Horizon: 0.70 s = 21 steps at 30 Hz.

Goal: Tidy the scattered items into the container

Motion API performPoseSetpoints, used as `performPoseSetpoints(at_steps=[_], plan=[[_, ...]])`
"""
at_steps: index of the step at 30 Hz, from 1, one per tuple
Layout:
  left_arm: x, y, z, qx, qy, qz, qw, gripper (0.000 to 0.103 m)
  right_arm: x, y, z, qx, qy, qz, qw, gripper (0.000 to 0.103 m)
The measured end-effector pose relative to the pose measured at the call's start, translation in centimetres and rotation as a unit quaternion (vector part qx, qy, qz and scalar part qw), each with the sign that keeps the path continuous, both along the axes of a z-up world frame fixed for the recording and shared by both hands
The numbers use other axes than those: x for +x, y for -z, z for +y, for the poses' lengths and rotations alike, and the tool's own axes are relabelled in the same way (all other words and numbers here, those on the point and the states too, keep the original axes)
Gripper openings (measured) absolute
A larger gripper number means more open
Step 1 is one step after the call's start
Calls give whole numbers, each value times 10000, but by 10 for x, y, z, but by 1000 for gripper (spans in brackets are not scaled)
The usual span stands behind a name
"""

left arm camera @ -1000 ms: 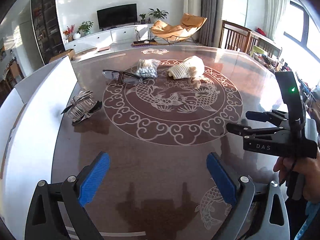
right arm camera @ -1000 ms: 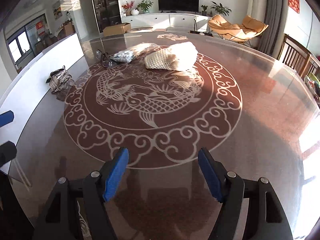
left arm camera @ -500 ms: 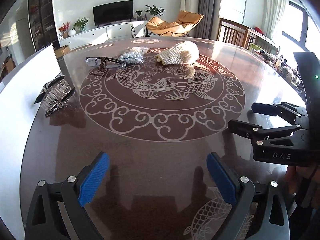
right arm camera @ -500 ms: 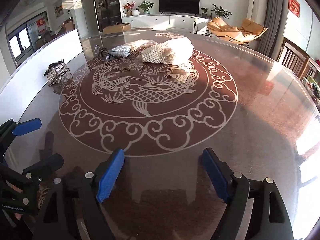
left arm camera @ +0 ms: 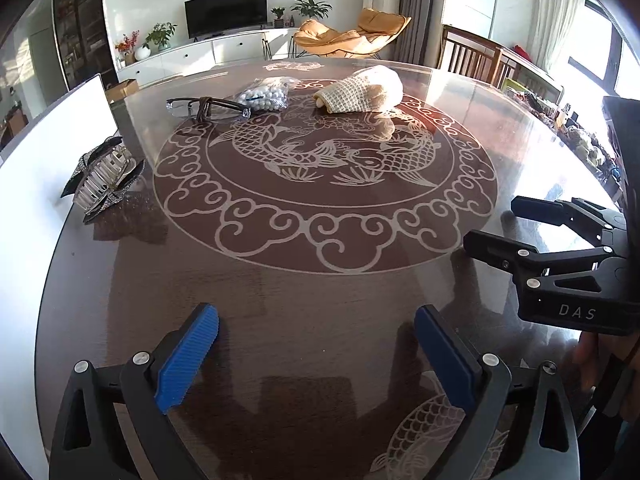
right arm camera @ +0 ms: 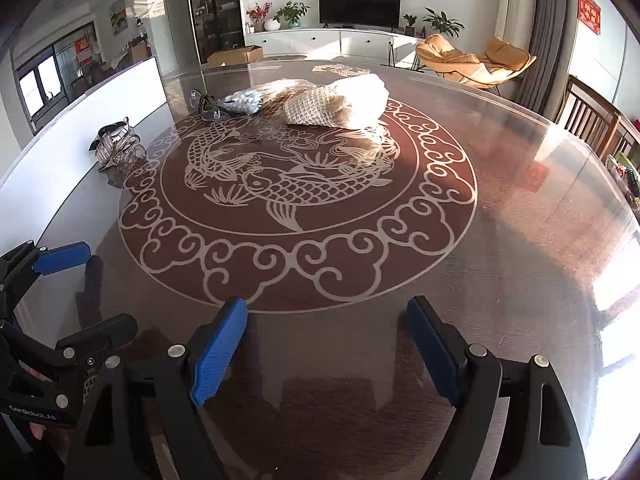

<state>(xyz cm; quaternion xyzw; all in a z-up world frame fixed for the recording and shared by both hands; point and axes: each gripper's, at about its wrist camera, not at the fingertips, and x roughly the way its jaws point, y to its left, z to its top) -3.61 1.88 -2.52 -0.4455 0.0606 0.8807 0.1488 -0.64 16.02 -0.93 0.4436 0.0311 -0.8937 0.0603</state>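
I'm seeing my blue ribbed pads (left arm camera: 188,360) on black fingers, dark brown table (left arm camera: 300,312) showing pale koi-and-cloud pattern, cream waffle-knit cloth (left arm camera: 360,90), white beads bag (left arm camera: 266,94), silver-black hair clip (left arm camera: 104,180), white container (left arm camera: 52,152).

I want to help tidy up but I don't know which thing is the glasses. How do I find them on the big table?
Start at the fish drawing in the middle of the round table, then look to its far left edge. The glasses lie there, right beside a clear bag of white beads. They are the only thin thing, with dark arms and see-through lenses, unlike the lumpy cream knitted cloth further right.
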Motion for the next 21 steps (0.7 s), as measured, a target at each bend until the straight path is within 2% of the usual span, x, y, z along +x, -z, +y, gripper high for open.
performPoseSetpoints(at_steps=[21], plan=[[0,0,1,-87,35,-24,10000,102,0,0,0,-1,-2,1,10000,83]])
